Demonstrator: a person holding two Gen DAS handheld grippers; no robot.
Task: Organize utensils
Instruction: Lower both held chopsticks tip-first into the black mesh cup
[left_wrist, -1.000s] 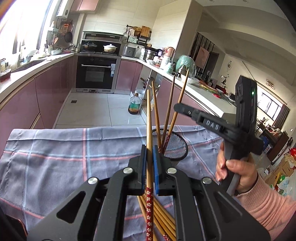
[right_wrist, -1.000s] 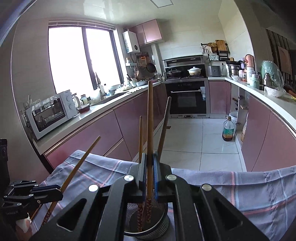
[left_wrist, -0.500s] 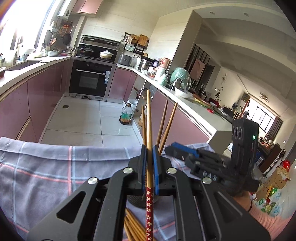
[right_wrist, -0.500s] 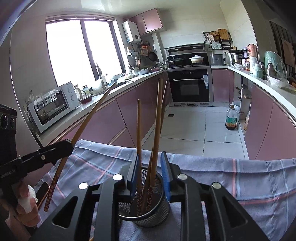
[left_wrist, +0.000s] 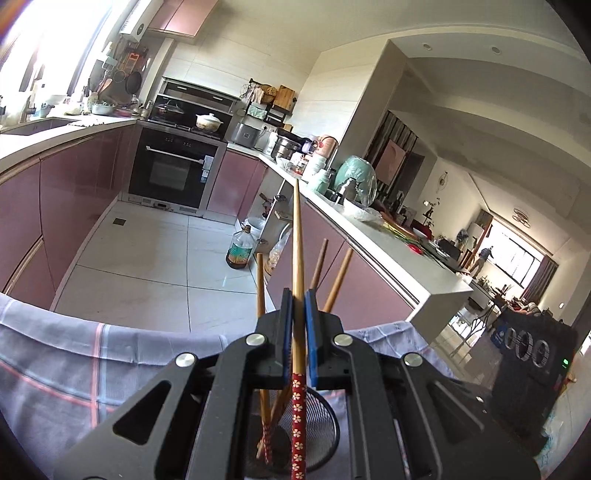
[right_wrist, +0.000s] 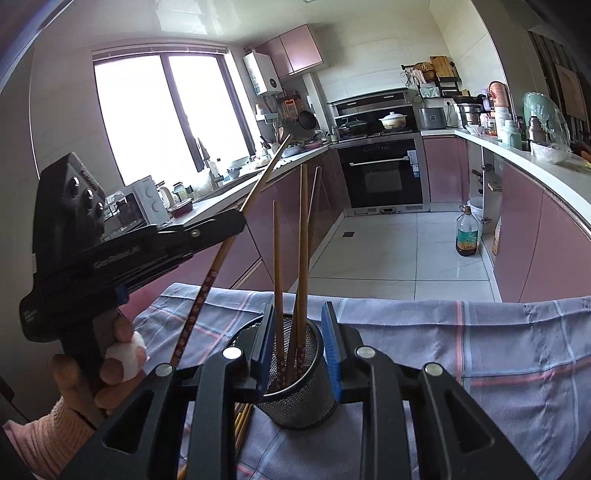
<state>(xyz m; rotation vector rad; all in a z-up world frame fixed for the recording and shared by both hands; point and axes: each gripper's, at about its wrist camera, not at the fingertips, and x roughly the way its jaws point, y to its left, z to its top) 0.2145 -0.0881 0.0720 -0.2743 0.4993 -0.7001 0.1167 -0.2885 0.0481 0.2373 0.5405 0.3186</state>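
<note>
A black mesh cup stands on a grey-blue checked cloth with three chopsticks upright in it. My right gripper is open just behind the cup, its blue pads apart and touching no chopstick. My left gripper comes in from the left, shut on a chopstick with a red flowered handle that slants steeply. In the left wrist view, that gripper pinches the same chopstick above the mesh cup, its red end hanging over the cup's mouth.
Several loose chopsticks lie on the cloth beside the cup, under my right gripper. A hand in a pink sleeve holds the left gripper. Beyond the cloth's far edge are the tiled floor, an oil bottle and pink cabinets.
My right gripper opened and let its chopstick drop into the cup. My left gripper carried the red-handled chopstick rightward until it hangs over the cup.
</note>
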